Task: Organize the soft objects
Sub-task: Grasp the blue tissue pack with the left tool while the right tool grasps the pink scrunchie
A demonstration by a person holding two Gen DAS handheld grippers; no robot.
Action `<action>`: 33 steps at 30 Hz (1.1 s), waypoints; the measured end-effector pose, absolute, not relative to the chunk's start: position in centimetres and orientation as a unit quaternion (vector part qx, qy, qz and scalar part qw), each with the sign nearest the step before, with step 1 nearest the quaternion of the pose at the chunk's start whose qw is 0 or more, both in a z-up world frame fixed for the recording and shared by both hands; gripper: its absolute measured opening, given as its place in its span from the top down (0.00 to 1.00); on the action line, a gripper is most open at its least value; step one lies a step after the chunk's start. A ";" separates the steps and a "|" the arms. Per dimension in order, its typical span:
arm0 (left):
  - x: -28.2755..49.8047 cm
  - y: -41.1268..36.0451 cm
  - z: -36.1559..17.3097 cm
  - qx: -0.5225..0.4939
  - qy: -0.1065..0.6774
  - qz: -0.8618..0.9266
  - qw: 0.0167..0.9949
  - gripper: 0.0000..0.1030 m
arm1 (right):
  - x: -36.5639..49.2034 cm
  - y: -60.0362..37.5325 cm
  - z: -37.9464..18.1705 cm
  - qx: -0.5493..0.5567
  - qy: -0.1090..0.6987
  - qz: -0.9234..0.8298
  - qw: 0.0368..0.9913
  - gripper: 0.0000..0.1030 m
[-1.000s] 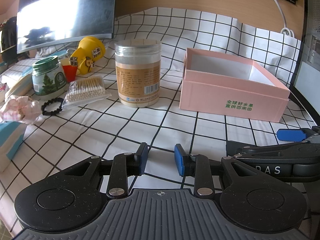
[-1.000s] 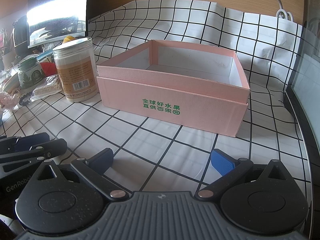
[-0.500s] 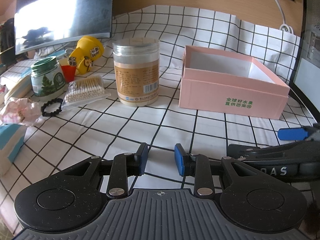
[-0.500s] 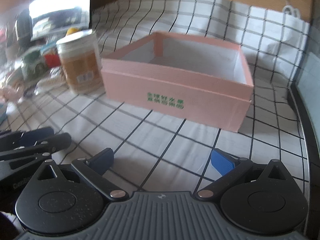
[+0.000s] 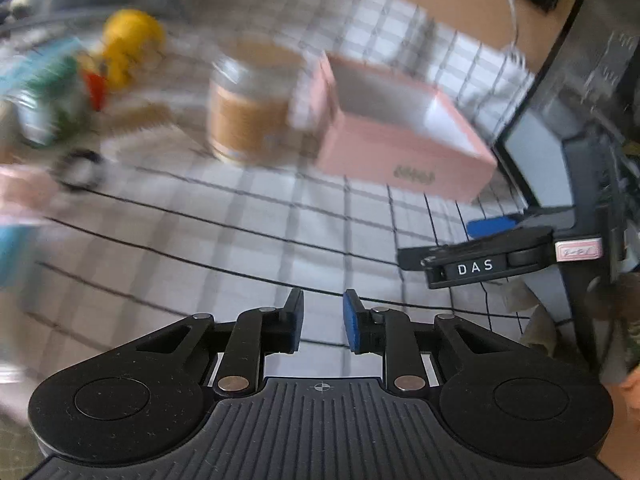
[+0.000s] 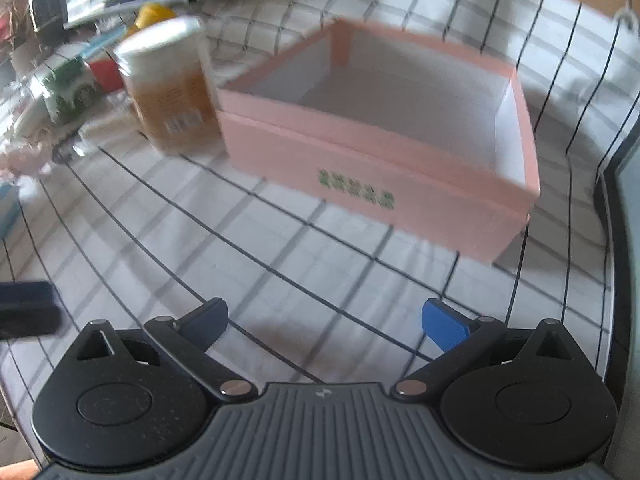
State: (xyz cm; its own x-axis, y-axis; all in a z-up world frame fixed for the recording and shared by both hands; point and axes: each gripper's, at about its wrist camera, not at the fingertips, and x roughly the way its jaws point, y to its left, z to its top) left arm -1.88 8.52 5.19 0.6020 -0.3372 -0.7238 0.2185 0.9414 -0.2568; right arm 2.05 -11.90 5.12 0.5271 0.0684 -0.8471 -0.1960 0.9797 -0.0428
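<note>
Crumpled pink soft thing [image 6: 24,158] looks light and squashy; I'd pinch its bulk, my left gripper [image 5: 322,320] just narrowed on nothing, right gripper [image 6: 324,320] wide apart.

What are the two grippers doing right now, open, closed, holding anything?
Left gripper: open a little, jaws have just been closing, nothing between them.
Right gripper: open wide, empty, above the checked cloth.
</note>
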 end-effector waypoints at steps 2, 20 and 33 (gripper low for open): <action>-3.8 11.2 7.1 -0.052 0.391 -0.114 0.912 0.75 | 1.2 -10.6 6.4 -0.074 0.449 0.077 0.887 0.00; -2.2 19.4 5.6 0.017 0.442 0.003 0.897 0.40 | -1.7 -5.6 8.9 -0.056 0.397 0.109 0.910 0.00; 1.6 21.9 4.1 0.024 0.449 0.052 0.892 0.23 | -2.1 -4.5 8.1 -0.065 0.411 0.137 0.899 0.00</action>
State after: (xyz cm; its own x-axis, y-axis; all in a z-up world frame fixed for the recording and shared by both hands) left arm 1.58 21.90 4.14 0.5914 0.1148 -0.7982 -0.0711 0.9934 0.0902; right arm -2.11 -4.52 8.05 0.6244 0.1922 -0.7571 -0.3000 0.9539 -0.0051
